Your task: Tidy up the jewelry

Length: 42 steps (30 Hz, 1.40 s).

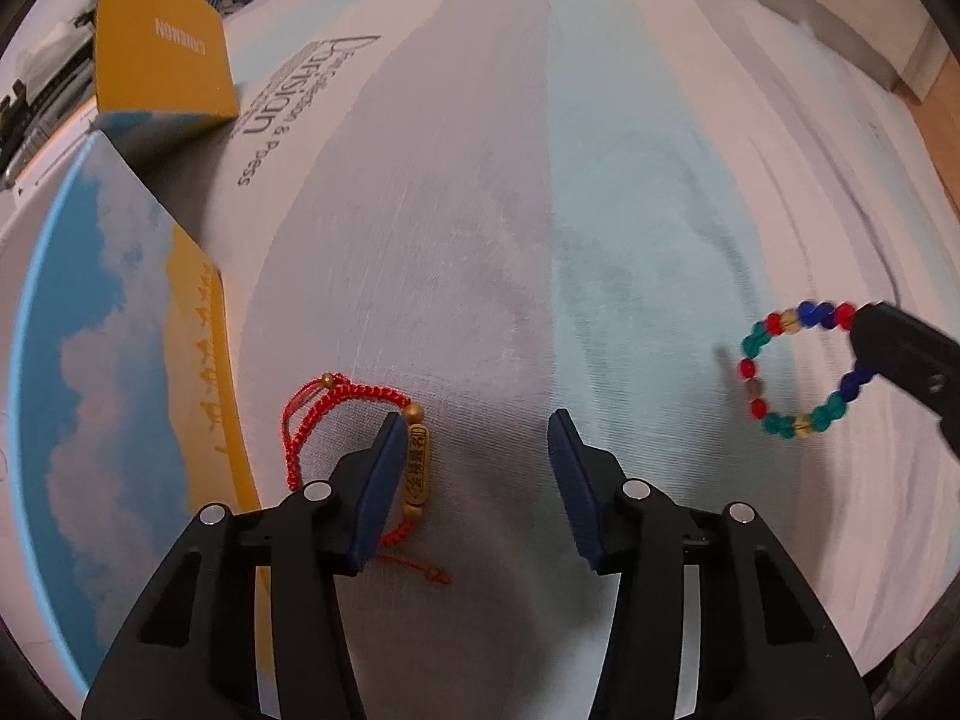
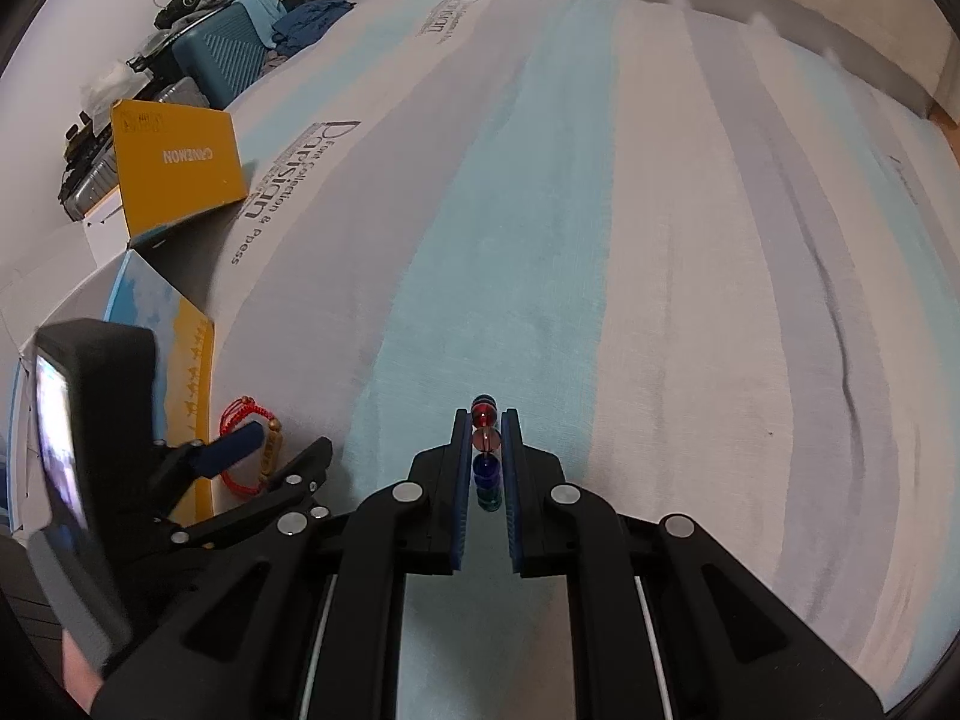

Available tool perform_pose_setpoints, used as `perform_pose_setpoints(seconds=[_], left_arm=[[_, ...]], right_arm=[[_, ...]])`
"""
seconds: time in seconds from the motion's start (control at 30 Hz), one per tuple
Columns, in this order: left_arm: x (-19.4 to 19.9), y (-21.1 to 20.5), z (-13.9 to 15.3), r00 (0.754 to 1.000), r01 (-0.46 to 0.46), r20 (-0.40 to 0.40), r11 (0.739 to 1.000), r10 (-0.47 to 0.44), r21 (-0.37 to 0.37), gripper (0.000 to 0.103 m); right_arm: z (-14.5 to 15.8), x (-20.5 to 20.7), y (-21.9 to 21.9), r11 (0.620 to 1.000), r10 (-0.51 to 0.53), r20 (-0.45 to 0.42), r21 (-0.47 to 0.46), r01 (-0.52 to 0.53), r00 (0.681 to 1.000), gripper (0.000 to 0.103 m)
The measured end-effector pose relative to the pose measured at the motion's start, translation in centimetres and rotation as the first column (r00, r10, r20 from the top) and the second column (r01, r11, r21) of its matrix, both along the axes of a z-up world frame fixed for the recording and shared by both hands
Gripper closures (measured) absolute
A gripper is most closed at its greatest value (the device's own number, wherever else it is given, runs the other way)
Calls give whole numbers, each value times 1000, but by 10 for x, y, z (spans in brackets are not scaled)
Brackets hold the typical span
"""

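A red cord bracelet with a gold tube charm (image 1: 414, 468) lies on the striped bedsheet, against my left gripper's left finger; it also shows in the right wrist view (image 2: 264, 450). My left gripper (image 1: 477, 450) is open and empty, just above the sheet. A bead bracelet of red, blue, green and amber beads (image 1: 780, 360) hangs in my right gripper (image 2: 486, 420), which is shut on it; the beads (image 2: 486, 450) line up between its jaws. The right gripper's finger (image 1: 900, 348) shows at the right in the left wrist view.
An open box with a yellow lid marked CANEMON (image 1: 162, 54) and a sky-and-yellow printed base (image 1: 120, 360) sits at the left on the bed (image 2: 660, 240). A teal suitcase (image 2: 228, 54) and clothes stand beyond the bed's far left.
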<state>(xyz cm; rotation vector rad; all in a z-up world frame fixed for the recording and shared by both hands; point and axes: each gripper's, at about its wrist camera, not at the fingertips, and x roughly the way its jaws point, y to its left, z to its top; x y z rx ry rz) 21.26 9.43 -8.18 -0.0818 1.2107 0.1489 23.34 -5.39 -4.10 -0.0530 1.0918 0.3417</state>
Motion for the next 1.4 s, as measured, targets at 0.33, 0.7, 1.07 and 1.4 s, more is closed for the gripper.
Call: perform_pose_setpoints(seconds=[0.33, 0.7, 1.07, 1.4], left_arm=[[6, 7, -15, 999, -26, -33, 1000, 26, 0, 72], [-1, -4, -13, 999, 12, -41, 1000, -13, -13, 96], [-9, -17, 19, 999, 49, 9, 999, -49, -15, 96], [-30, -17, 71, 994, 78, 74, 997, -79, 11, 96]], right_arm=[[0, 3, -2, 1000, 3, -8, 25, -3, 1000, 94], [3, 3, -2, 999, -1, -2, 39, 1, 1000, 94], [7, -1, -4, 999, -5, 8, 38, 4, 1000, 94], [25, -21, -8, 999, -33, 29, 24, 33, 999, 94]])
